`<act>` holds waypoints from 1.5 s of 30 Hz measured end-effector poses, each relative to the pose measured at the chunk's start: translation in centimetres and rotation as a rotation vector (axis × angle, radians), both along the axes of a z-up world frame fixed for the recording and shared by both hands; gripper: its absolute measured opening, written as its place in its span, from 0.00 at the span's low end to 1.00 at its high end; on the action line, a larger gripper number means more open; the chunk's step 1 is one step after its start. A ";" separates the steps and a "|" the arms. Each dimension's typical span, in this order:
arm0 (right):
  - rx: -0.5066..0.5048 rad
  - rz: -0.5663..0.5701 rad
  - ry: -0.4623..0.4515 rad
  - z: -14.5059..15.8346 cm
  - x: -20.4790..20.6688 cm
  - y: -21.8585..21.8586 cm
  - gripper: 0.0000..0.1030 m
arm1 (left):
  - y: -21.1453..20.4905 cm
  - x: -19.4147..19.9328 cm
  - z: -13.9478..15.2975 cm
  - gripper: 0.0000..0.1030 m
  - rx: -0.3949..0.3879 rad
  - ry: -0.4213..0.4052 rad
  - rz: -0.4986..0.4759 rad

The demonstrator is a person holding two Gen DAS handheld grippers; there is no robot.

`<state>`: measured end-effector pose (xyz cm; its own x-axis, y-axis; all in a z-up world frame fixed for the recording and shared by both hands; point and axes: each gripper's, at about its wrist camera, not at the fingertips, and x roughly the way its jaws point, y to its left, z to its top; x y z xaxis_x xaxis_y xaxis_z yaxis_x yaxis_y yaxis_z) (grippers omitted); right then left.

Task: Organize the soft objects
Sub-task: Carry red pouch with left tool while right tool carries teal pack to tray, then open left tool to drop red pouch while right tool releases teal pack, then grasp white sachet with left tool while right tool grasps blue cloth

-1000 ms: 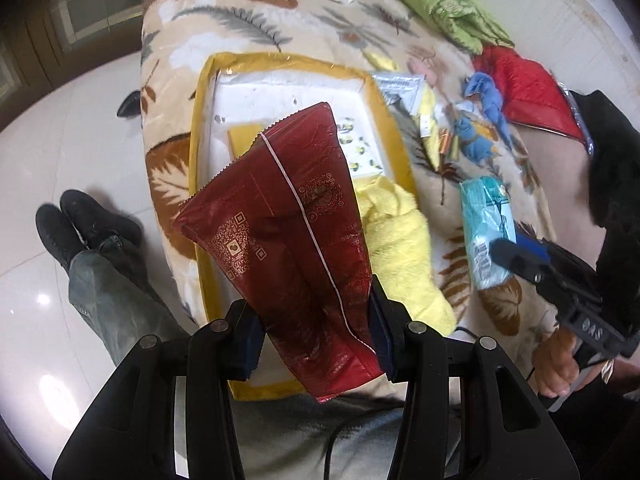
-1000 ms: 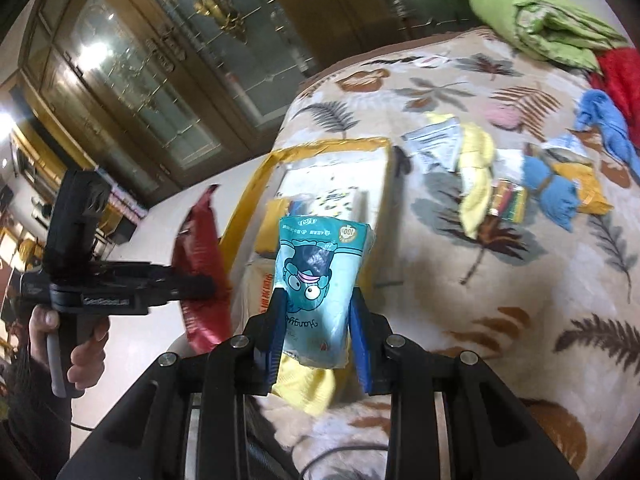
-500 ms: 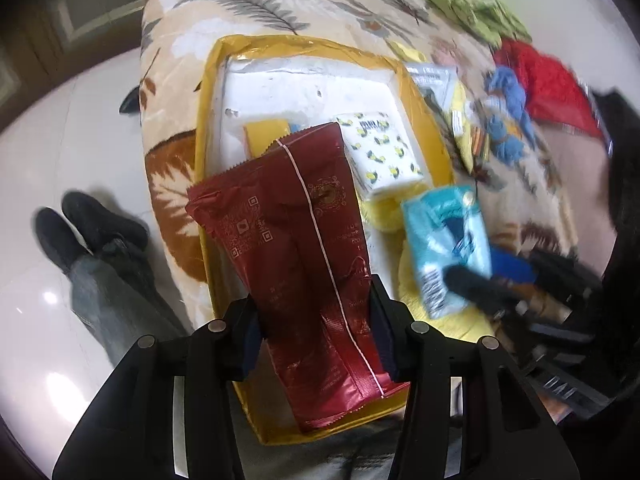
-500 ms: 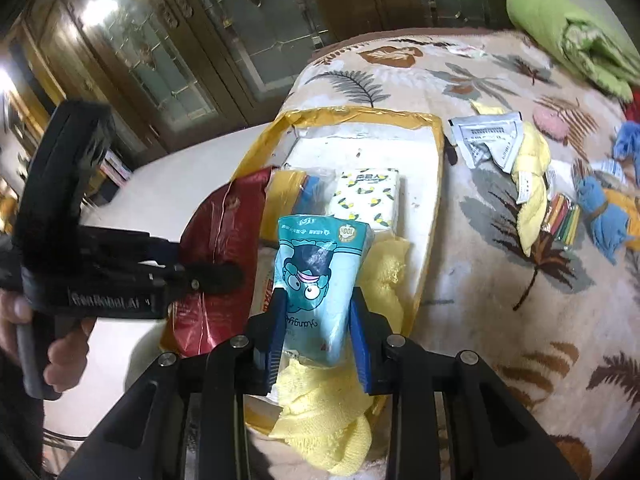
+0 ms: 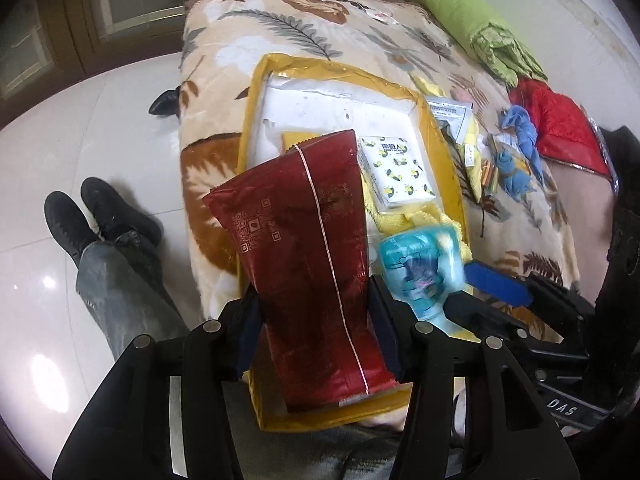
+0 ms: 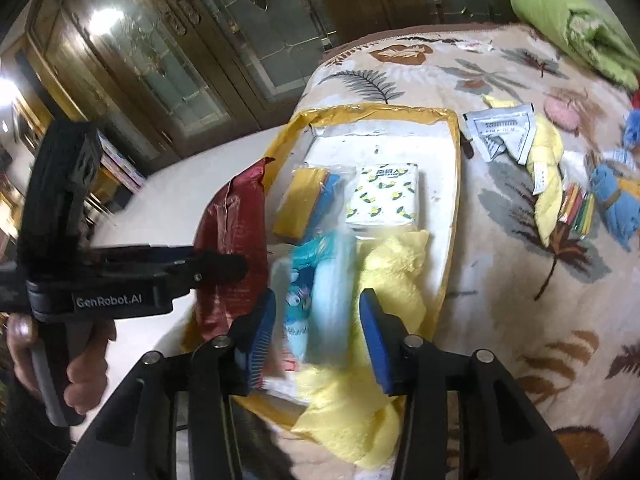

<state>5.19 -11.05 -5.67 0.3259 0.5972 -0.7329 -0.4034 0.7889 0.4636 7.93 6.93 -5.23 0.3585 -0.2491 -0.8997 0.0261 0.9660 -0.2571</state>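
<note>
- Left claw (image 5: 316,316) clamped on red pouch (image 5: 304,240), long axis pointing away along the fingers, hanging over near-left part of yellow box (image 5: 452,184).
- Right claw (image 6: 316,320) jaws wide apart; blue pack (image 6: 320,276) blurred between the pads, seemingly loose, over the box's near end beside yellow towel (image 6: 392,276).
- Tissue pack (image 6: 384,196) lies mid-box, beyond both claws.
- Judgement: pouch goes straight down; box floor lies directly below left claw, which is nearer.
</note>
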 end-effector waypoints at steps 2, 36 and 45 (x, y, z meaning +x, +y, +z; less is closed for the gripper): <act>0.035 0.001 0.014 0.1 -0.1 -0.4 0.49 | 0.5 -0.5 0.2 0.51 -0.034 -0.025 0.047; 0.102 -0.340 0.041 -1.4 5.4 -22.8 0.59 | -19.4 3.6 1.0 0.61 -0.065 -0.129 -0.073; 0.008 -0.366 0.041 -3.1 11.6 -22.2 0.54 | -18.3 10.7 -0.1 0.61 -0.117 -0.074 0.027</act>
